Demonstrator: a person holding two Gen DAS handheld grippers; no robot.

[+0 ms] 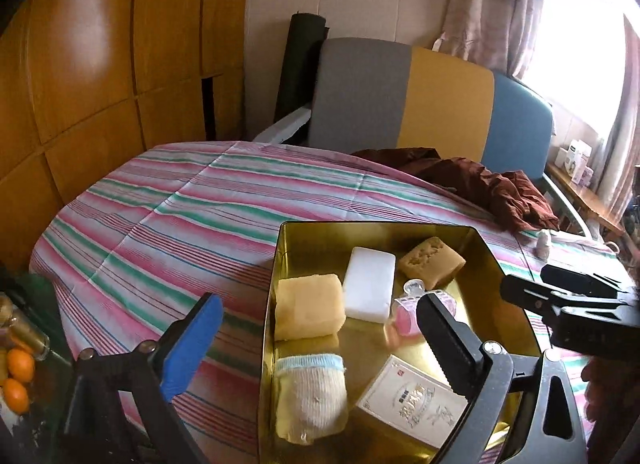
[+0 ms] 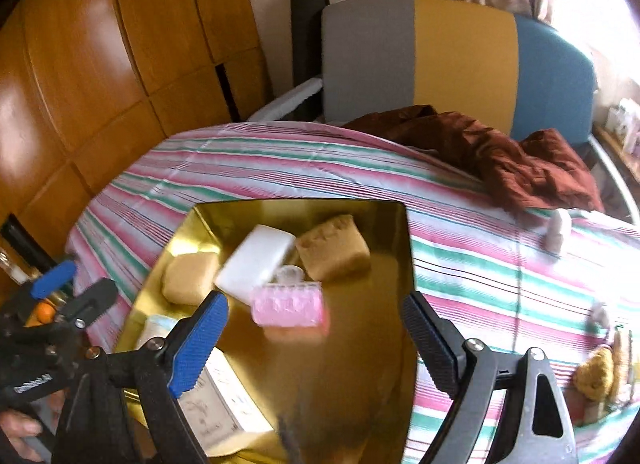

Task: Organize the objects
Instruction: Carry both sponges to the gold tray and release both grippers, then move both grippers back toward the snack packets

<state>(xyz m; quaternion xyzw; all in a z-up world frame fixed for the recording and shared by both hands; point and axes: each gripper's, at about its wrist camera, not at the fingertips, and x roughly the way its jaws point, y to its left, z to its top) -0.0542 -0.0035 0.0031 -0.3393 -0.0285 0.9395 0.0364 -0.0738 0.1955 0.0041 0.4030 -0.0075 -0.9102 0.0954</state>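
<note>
A gold metal tray [image 1: 484, 252] [image 2: 396, 232] lies on the striped tablecloth. In it are a yellow sponge [image 1: 310, 306] [image 2: 190, 278], a white block [image 1: 370, 284] [image 2: 256, 262], a brown sponge [image 1: 432, 260] [image 2: 334, 248], a pink plastic object [image 1: 404, 316] [image 2: 288, 306], a rolled sock [image 1: 312, 396] and a white box [image 1: 412, 396] [image 2: 216, 404]. My left gripper [image 1: 320, 338] is open and empty over the tray's left side. My right gripper [image 2: 316, 340] [image 1: 568, 292] is open and empty above the tray, just behind the pink object.
The striped tablecloth [image 1: 160, 216] stretches to the left and back. A dark red cloth [image 1: 480, 184] [image 2: 520, 160] lies at the back right, before a grey, yellow and blue chair [image 1: 440, 104]. A small white figure [image 2: 556, 232] stands right of the tray. Oranges [image 1: 18, 376] lie at the left.
</note>
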